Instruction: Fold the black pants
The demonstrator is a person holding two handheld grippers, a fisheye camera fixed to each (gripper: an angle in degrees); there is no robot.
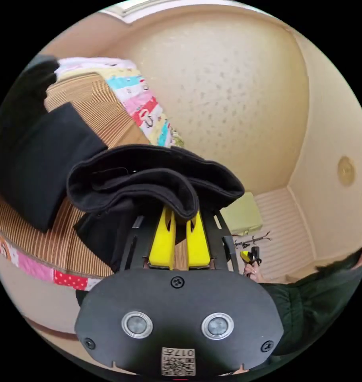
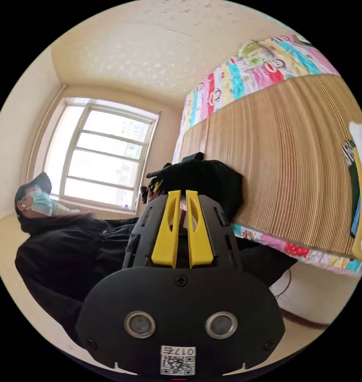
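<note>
Pants bunched over my left gripper; its yellow jaws stand nearly together, and a thick roll of black cloth sits at the tips. Cloth drapes over the tips, so I read them as pinching it, though the contact itself is hidden. I judge the hold is at a folded edge, several layers at once, so the fold stays together while lifted. Bundle hangs just off the near edge of the mat, the striped straw one on the bed

Another flat black piece lies on the mat, beyond the bundle; cannot tell if it is a pants leg or a separate garment. Patterned sheet shows past the mat's far edge

Right gripper: jaws close together, narrow gap between, nothing visibly between them. It points at the same black bundle at the mat's near edge; whether the tips touch it, cannot tell. Likely brought in to take the other end of the fold

Person in dark top sits off the mat's near side, by the window

Judgement: fold part-way done, cloth gathered, not yet laid flat. Risk: layers slipping if the left jaws ease
</note>
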